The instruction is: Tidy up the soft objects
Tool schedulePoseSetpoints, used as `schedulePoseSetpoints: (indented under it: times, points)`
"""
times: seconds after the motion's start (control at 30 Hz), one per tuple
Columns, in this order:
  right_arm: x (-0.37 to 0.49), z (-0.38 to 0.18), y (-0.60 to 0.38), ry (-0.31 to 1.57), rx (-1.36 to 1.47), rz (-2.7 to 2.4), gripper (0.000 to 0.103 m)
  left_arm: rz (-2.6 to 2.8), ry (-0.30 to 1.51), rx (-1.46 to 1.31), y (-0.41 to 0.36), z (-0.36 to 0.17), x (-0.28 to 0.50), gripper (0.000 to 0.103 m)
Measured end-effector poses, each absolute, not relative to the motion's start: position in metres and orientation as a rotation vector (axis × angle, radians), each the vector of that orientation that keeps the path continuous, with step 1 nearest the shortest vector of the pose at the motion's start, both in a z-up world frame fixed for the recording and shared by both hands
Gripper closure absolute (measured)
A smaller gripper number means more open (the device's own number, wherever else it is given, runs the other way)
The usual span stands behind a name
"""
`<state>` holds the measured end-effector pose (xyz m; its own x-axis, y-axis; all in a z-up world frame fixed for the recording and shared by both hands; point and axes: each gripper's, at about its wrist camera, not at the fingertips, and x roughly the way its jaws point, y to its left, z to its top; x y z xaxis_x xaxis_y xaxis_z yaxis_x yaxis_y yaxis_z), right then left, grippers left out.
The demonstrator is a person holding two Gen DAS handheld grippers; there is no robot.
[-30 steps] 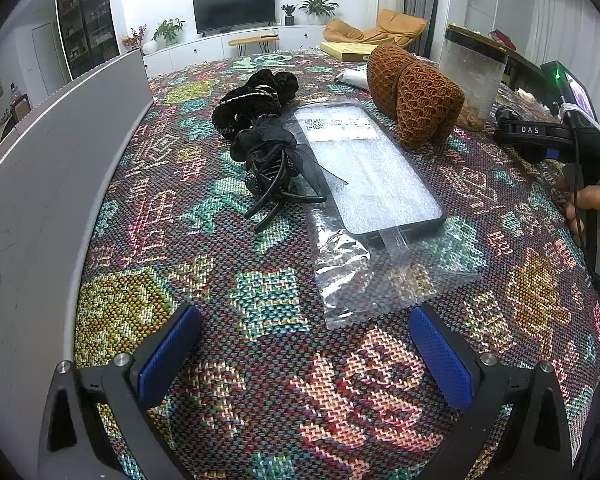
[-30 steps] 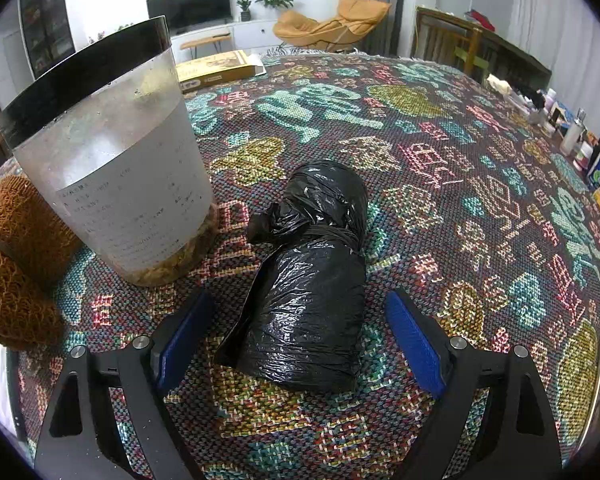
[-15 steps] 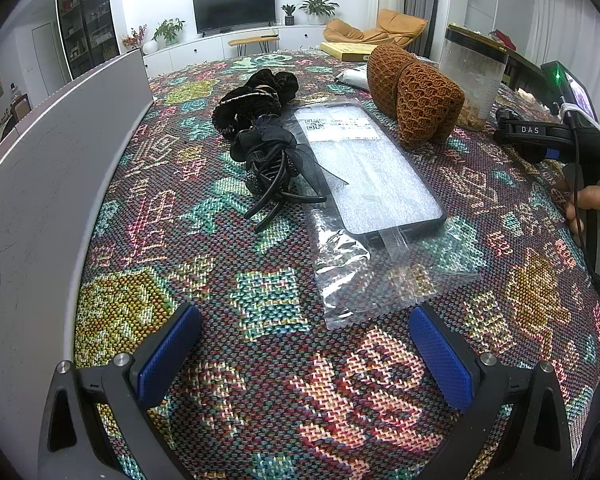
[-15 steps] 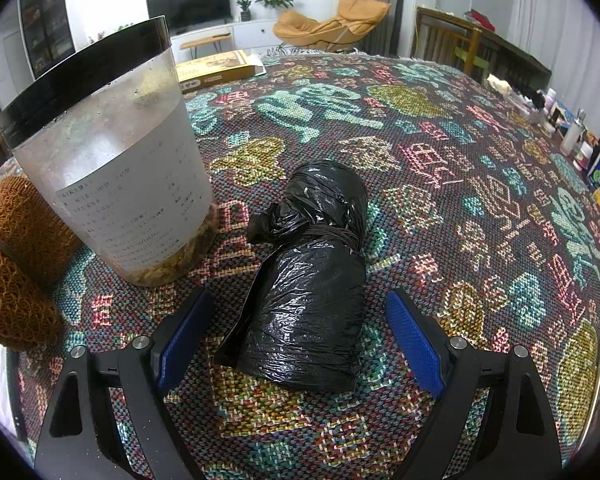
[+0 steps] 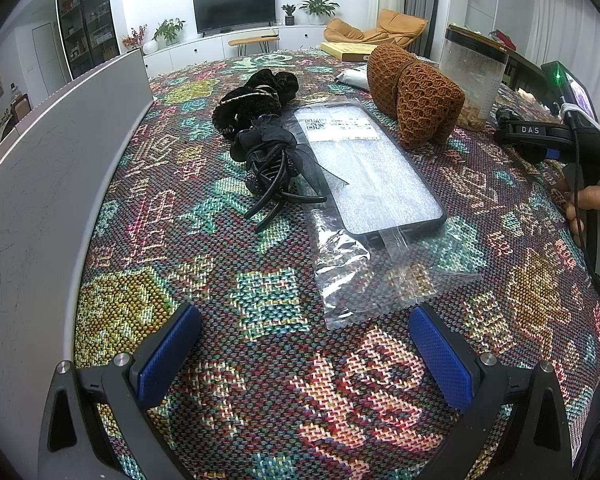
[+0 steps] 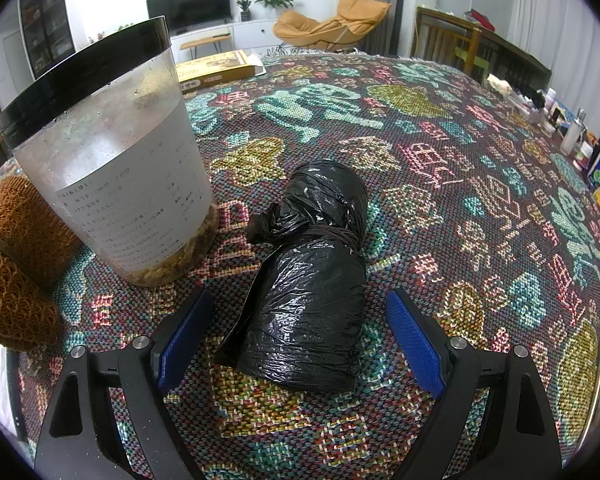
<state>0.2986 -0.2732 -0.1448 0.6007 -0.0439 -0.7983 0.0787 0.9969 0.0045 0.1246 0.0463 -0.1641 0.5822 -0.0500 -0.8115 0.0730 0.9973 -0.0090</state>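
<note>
"DAS" stands in white letters on the black handheld device [image 5: 536,131]; other print is illegible.

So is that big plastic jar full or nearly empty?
Nearly empty. Through the clear wall of the jar only a shallow layer of yellowish bits shows at the bottom; it stands upright, black lid on.

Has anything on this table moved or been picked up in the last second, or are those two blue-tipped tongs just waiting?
Nothing has visibly changed. The right tongs are still open around the near end of the black plastic-bag roll without gripping it, and the left tongs still wait open near the bagged phone case. The black hair accessories and brown knitted piece lie as before.
</note>
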Motion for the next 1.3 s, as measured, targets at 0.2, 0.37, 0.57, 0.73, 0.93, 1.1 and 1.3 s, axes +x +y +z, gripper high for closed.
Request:
schedulePoseSetpoints:
  times: [0.2, 0.37, 0.57, 0.73, 0.93, 1.1, 1.3]
  points:
    - [0.299, -0.145, -0.273, 0.924, 0.041, -0.070, 0.013, -0.072, 0.949, 0.028, 0.046, -0.164, 0.125, 0.000]
    - [0.299, -0.145, -0.274, 0.924, 0.045, -0.066, 0.013, -0.130, 0.988, -0.118, 0.047, -0.140, 0.134, 0.001]
    - [0.302, -0.144, -0.276, 0.949, 0.046, -0.046, 0.012, -0.260, 0.885, -0.117, 0.004, -0.081, 0.186, 0.000]
    - [0.318, -0.134, -0.295, 1.061, 0.212, 0.029, 0.012, -0.186, 0.968, -0.025, -0.036, -0.096, 0.277, 0.000]
    - [0.340, -0.134, -0.324, 1.141, 0.397, 0.145, 0.064, -0.203, 1.063, -0.116, -0.038, -0.121, 0.327, 0.048]
    - [0.332, -0.101, -0.338, 1.039, 0.453, 0.085, 0.065, -0.223, 1.045, -0.163, -0.028, -0.105, 0.327, 0.059]
    - [0.312, -0.013, -0.303, 0.817, 0.328, 0.088, 0.065, -0.309, 0.901, -0.292, 0.006, -0.034, 0.294, 0.059]
